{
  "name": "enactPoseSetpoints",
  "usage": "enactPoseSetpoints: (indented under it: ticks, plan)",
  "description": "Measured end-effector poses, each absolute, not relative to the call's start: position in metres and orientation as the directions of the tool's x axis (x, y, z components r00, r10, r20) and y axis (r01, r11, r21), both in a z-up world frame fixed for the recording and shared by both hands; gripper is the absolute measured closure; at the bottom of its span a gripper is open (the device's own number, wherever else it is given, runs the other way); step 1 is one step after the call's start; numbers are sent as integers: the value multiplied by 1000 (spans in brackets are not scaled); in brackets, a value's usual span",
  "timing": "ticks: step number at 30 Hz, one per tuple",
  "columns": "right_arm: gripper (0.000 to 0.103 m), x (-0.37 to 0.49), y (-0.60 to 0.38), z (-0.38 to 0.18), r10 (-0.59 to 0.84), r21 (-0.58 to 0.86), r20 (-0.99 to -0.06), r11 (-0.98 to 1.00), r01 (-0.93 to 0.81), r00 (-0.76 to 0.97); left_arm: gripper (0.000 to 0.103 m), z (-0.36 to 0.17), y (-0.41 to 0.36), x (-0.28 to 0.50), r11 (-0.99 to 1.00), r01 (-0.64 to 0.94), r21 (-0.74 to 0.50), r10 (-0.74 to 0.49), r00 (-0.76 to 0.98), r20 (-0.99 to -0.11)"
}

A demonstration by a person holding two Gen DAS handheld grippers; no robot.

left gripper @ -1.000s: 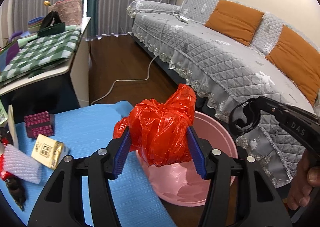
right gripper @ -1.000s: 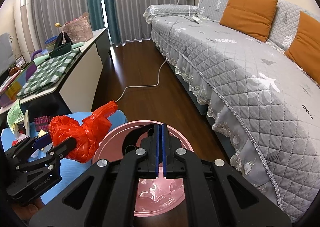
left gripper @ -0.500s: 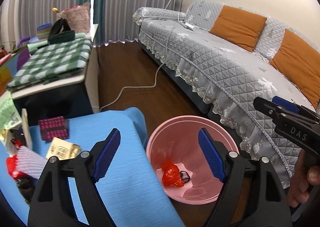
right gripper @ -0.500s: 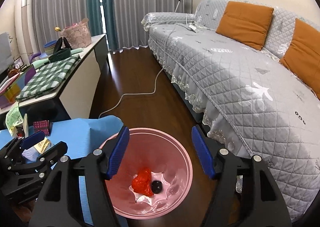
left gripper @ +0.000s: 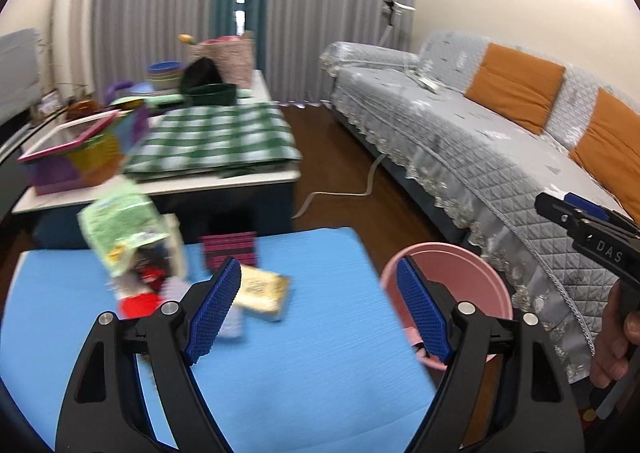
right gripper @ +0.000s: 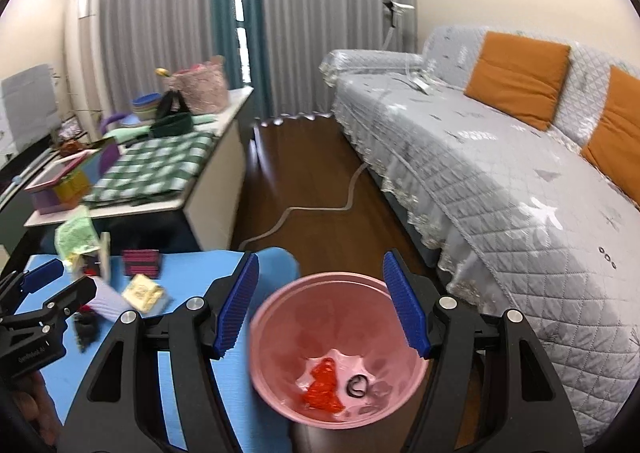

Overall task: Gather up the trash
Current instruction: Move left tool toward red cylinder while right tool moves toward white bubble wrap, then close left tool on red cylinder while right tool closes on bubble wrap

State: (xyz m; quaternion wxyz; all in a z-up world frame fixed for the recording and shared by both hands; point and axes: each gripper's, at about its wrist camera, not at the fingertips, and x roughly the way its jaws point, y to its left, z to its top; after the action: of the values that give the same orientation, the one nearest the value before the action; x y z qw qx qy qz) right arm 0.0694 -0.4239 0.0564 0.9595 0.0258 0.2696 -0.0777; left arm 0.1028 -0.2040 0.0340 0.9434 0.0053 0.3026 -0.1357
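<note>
My left gripper (left gripper: 318, 273) stands open and empty above the blue table (left gripper: 304, 365). Ahead of it on the table lie a yellow packet (left gripper: 262, 293), a maroon box (left gripper: 228, 251), a green packet (left gripper: 120, 229) and a white foam net (right gripper: 106, 301). My right gripper (right gripper: 320, 265) hangs open and empty over the pink bin (right gripper: 272, 353). At the bin's bottom lie a crumpled red plastic bag (right gripper: 322, 385) and a small black ring (right gripper: 357, 386). The bin (left gripper: 460, 265) stands on the floor just right of the table's edge.
A grey quilted sofa (right gripper: 500, 181) with orange cushions runs along the right. A low white table (left gripper: 216, 177) with a green checked cloth and boxes stands behind the blue table. A pale cable (right gripper: 320, 209) lies across the wooden floor between them.
The left gripper let go of the red bag, which dropped into the pink bin. The right gripper's jaws went from shut to open. Both hands rose; the left view swung toward the table.
</note>
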Motion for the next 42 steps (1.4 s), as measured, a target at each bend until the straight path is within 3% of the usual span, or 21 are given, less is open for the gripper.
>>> enactPoseSetpoints:
  ticks: [9,17,26,42]
  plan:
    - [38,61,-355,67,10,63,-501,998,25,865,28,54,-105,68,987,151,-46,-151,809,-568]
    - [43,75,-321,47,56,47,-527,998,-36,848,42,35,-49,75,990,130,-62,-141,796,-588]
    - [57,103,-289,13,120,31,-563,992,-124,818,45,-32,-47,93,988,108,-113,-155,763,-627]
    - [56,153,-230,-46,245,6,-649,948,-317,720,45,-64,-34,142,976,78,-204,-194,736,-648]
